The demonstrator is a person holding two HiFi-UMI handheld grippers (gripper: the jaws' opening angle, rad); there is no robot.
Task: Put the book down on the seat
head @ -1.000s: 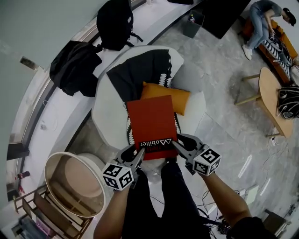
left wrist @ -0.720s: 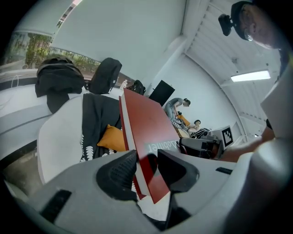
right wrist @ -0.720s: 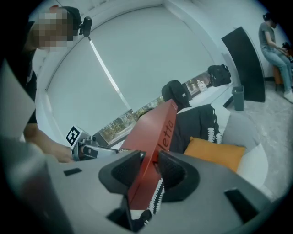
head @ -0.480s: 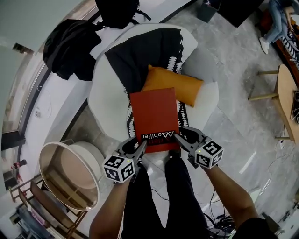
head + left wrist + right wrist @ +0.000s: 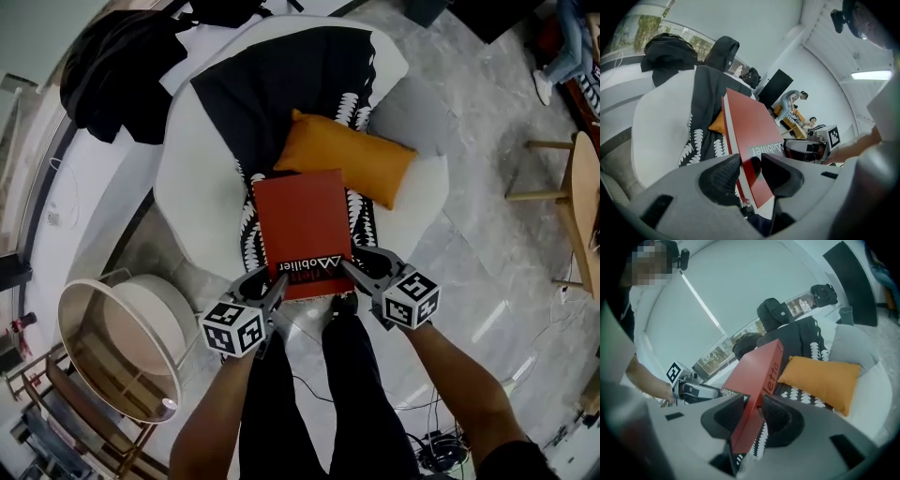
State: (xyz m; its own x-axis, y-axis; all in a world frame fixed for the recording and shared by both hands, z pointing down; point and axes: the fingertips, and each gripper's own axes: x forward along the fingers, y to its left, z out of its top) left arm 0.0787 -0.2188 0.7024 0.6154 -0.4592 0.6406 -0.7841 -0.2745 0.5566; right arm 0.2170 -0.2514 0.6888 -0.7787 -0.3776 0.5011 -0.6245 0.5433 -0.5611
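Red hardback book [image 5: 305, 230]: thin, flat, rectangular, with a matte cover, pale lettering along the near edge and a white page block showing at the side. Held by its two near corners over the front of the seat [image 5: 192, 202], tilted with the far edge raised and reaching the orange cushion [image 5: 352, 159] in the head view. Contact with the seat not discernible.

On the near left corner, the left hand-held gripper [image 5: 751, 165]: grey moulded plastic, dark ribbed pads pressed tight on the cover and the underside. On the near right corner, the right hand-held gripper [image 5: 757, 404]: same build, textured black pads clamped on the book from both faces. On each, a cube with black-and-white square markers.

Seat rounded and tub-shaped, in smooth white upholstery. Draped over its back and down the middle, a black garment [image 5: 281, 84] with rows of white leaf-like prints along the edges. Orange cushion plump and oblong, lying across the seat. Just beside it, a pale grey pillow [image 5: 405, 117], soft and squarish.

Left of the chair, a round low surface [image 5: 89, 352] with a raised light rim. Underfoot, a floor [image 5: 469, 234] of glossy grey stone-look slabs.
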